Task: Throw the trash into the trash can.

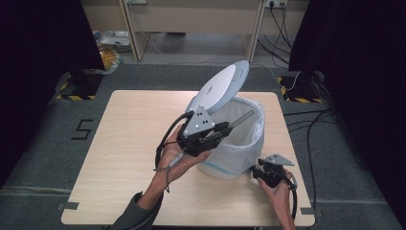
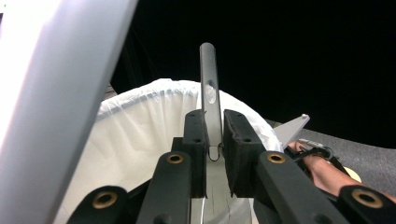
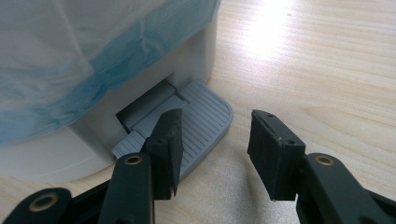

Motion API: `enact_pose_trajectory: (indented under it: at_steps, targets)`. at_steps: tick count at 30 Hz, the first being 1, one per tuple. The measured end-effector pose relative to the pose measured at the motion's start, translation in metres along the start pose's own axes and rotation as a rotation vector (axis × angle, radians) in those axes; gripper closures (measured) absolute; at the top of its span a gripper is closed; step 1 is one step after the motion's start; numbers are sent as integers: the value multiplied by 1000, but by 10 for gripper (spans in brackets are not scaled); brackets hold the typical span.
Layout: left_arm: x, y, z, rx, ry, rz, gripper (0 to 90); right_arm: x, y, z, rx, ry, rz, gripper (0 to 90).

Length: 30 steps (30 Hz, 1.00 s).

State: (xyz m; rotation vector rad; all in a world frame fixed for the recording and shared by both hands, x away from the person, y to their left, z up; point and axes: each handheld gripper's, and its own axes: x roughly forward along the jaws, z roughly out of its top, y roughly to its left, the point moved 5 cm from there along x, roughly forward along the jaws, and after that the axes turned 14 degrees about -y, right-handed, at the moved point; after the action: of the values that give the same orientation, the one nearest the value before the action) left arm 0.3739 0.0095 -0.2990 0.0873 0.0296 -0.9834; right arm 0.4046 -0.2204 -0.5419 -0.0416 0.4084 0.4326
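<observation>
My left gripper [image 1: 225,128] is up over the bin [image 1: 239,143], and its jaws pinch a thin grey stick [image 2: 210,93] tight. The stick pokes out above the white bag [image 2: 140,135] inside the bin. The lid [image 1: 220,88] stands open, tipped back. My right gripper [image 3: 212,149] is low at the foot of the bin, jaws apart with nothing between them. One jaw rests on the grey pedal [image 3: 205,116]. The bin sits on the table [image 1: 124,134].
</observation>
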Motion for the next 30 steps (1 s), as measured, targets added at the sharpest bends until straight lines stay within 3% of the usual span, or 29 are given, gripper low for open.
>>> enact_pose_trajectory:
  at_steps: [23,30]
  targets:
    - [10,1,-7,15,12,34,798,0,0,0,3,0,3,545]
    - [11,0,-11,25,22,44,753,0,0,0,3,0,3,545]
